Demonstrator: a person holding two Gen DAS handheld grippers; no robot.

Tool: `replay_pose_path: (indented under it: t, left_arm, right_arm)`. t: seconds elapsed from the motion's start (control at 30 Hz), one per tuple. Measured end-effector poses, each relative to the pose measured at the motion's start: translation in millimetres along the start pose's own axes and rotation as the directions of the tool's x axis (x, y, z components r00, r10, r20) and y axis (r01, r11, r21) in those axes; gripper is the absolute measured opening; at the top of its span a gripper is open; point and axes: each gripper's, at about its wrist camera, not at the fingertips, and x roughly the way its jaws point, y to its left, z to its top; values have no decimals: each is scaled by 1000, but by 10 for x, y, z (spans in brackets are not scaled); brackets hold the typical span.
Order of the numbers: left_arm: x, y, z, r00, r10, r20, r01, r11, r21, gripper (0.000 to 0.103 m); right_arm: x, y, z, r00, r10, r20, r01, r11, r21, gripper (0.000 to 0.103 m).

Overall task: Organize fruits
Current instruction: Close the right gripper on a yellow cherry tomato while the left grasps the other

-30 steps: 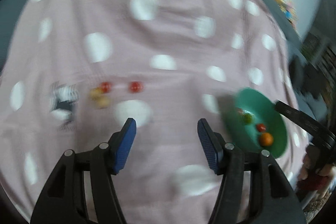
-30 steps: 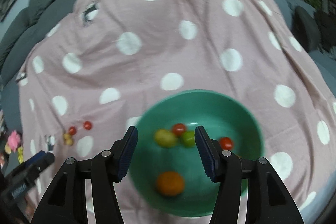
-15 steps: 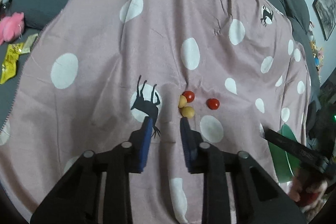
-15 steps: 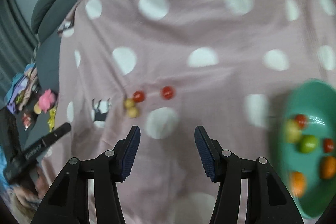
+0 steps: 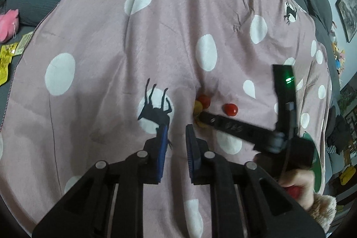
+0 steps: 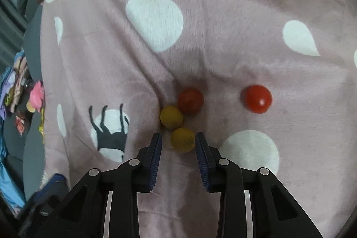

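Right wrist view is showing the right hand-held gripper (image 6: 178, 142) closing around a small, light, squashable yellow tomato (image 6: 182, 139), best pinched gently across its middle, while the left hand-held gripper (image 5: 176, 133) is staying clenched on nothing.

Four cherry tomatoes on a blanket (image 6: 200, 15), nearest tomato (image 6: 182, 139) between the closing jaws of the right hand-held gripper (image 6: 178, 144), second tomato (image 6: 171, 116) just behind it touching a third (image 6: 191, 100), fourth tomato (image 6: 257, 98) apart to the right, bowl (image 5: 316, 157) at right edge.
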Motion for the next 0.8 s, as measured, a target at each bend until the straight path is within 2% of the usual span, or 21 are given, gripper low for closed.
replay_pose_path:
  t: [0.1, 0.27, 0.37, 0.5, 0.63, 0.7, 0.8]
  left_arm:
    - [73, -68, -23, 1000, -7, -20, 7, 1000, 18, 14]
    - [119, -150, -7, 999, -23, -29, 24, 998, 57, 14]
    - [225, -178, 67, 999, -19, -47, 21, 998, 61, 14]
    - [400, -364, 233, 998, -12, -56, 19, 990, 140, 17]
    - [642, -608, 368, 998, 47, -36, -35, 957, 289, 22]
    - [813, -715, 358, 996, 69, -51, -45, 925, 378, 24]
    - [1025, -810, 324, 992, 108, -66, -63, 875, 479, 24]
  right_arm:
    - [69, -29, -61, 1000, -17, -8, 17, 1000, 6, 28]
    - [-44, -188, -155, 1000, 9, 15, -10, 999, 48, 27]
    - [-334, -362, -319, 998, 56, 40, -59, 996, 68, 27]
    - [-787, -573, -640, 997, -2, 80, -1, 999, 42, 27]
    - [-1150, -835, -884, 996, -7, 88, 2, 999, 49, 27]
    - [-1220, -856, -983, 995, -3, 103, -3, 999, 49, 27]
    - [-1217, -876, -960, 990, -25, 135, 17, 998, 59, 27]
